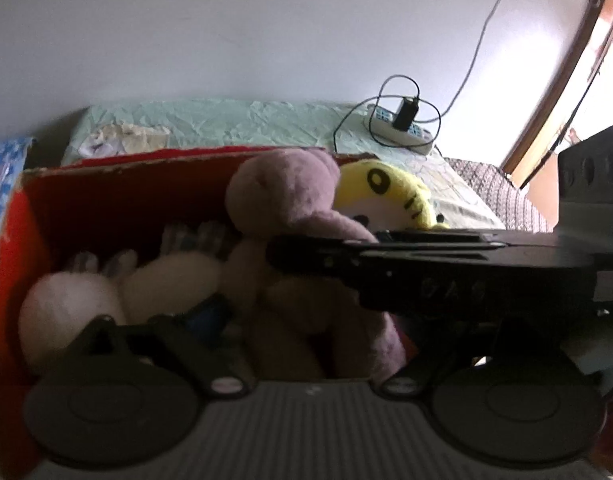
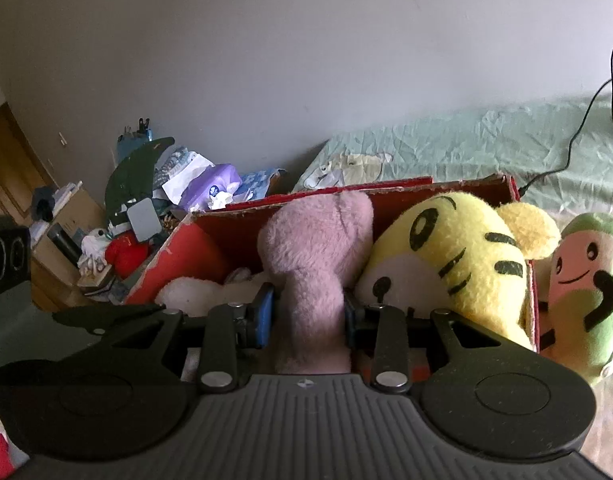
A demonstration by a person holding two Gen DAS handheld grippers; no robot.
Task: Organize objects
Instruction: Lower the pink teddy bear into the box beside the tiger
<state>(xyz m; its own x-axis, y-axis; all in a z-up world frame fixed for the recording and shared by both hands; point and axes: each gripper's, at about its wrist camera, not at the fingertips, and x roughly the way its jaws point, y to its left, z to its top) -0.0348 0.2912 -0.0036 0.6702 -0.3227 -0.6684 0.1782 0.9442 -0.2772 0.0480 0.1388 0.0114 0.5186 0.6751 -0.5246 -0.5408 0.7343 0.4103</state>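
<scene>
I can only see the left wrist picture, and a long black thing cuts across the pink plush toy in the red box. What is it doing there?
Observer: That is the right gripper. Its blue pads are shut on the pink plush toy, squeezing its narrow part.
Visitor: Is the yellow toy the last thing on that side?
Observer: No. A green and pink plush with a smiling face stands outside the red box, against its right wall.
Visitor: And past the box's left side?
Observer: A pile of clutter, with a purple tissue pack near the top.
</scene>
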